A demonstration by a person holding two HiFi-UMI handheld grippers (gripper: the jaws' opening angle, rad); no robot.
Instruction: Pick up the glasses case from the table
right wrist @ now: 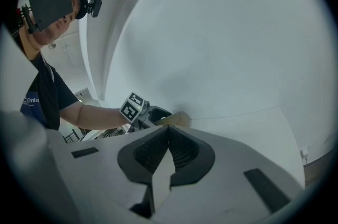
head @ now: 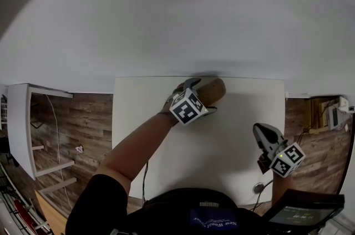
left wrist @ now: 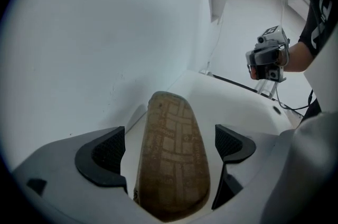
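Contact is not being made between the glasses case [head: 213,88] and the left gripper [left wrist: 170,148]. The case is being straddled. It is brown with a pale block pattern and is lying flat at the far edge of the white surface [head: 233,156], close against the wall [head: 177,18]. In the left gripper view, its long axis is being presented along the direction in which the gripper points.

The left fingers [left wrist: 105,157] are being held wide apart, one on each side of the case. A strip of white surface is being shown between each pad and the case, narrower on the right side, so nothing is being gripped. The case is being supported by the surface alone.

The person's left forearm [head: 138,145] is being extended across the surface toward the case.

The right gripper [right wrist: 169,139] is being held over the near right part of the surface, well apart from the case. Its fingers are being pressed together, pad against pad, with nothing between them. In the right gripper view, it is being pointed toward the left gripper and the case.

Wooden floor [head: 83,123] is being shown on both sides of the surface.
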